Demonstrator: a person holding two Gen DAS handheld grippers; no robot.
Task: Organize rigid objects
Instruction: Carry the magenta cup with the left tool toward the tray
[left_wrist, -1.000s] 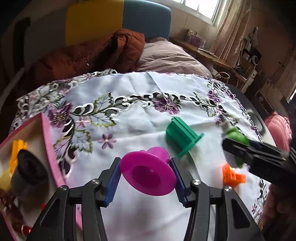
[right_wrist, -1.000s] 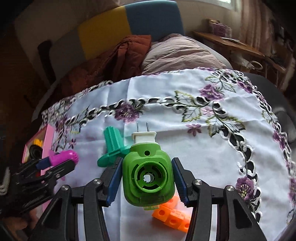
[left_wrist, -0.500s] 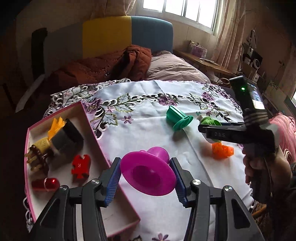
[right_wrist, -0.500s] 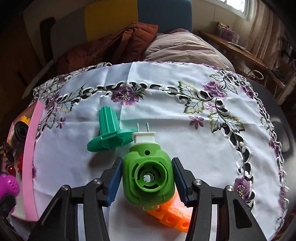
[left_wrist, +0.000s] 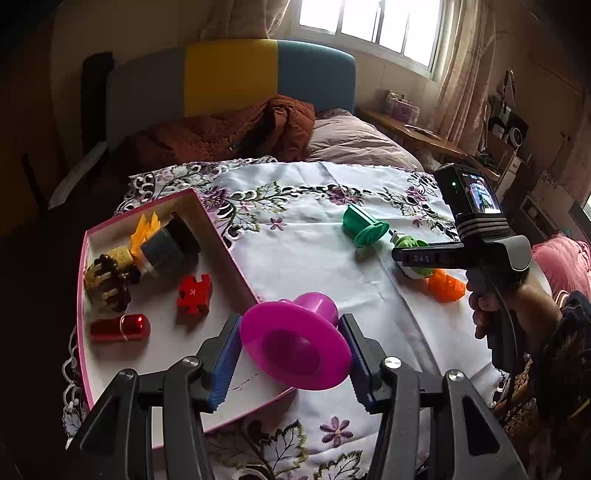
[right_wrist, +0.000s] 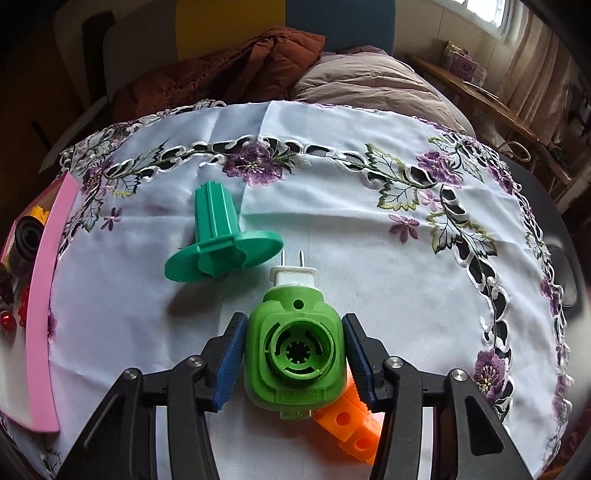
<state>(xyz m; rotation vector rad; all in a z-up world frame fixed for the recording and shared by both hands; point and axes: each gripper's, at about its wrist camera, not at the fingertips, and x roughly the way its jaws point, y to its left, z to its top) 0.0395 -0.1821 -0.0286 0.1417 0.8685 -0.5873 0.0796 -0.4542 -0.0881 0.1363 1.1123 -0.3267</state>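
My left gripper (left_wrist: 291, 350) is shut on a magenta flanged plastic piece (left_wrist: 295, 343) and holds it over the near right corner of the pink tray (left_wrist: 83, 295). My right gripper (right_wrist: 293, 354) is shut on a green plug-in device (right_wrist: 293, 354) with white prongs, low over the cloth; it also shows in the left wrist view (left_wrist: 412, 247). A teal flanged piece (right_wrist: 221, 240) lies on its side just ahead of it. An orange block (right_wrist: 351, 424) lies under the right gripper.
The tray holds a red puzzle piece (left_wrist: 194, 293), a red cylinder (left_wrist: 120, 326), a dark roll (left_wrist: 166, 245), a yellow piece (left_wrist: 144, 229) and a brown-yellow clip (left_wrist: 107, 280). The embroidered white tablecloth (right_wrist: 332, 229) covers the round table. A bed stands behind.
My left gripper has pulled back and left with the magenta piece, bringing the tray under it. My right gripper has lowered slightly toward the cloth, still holding the green device.
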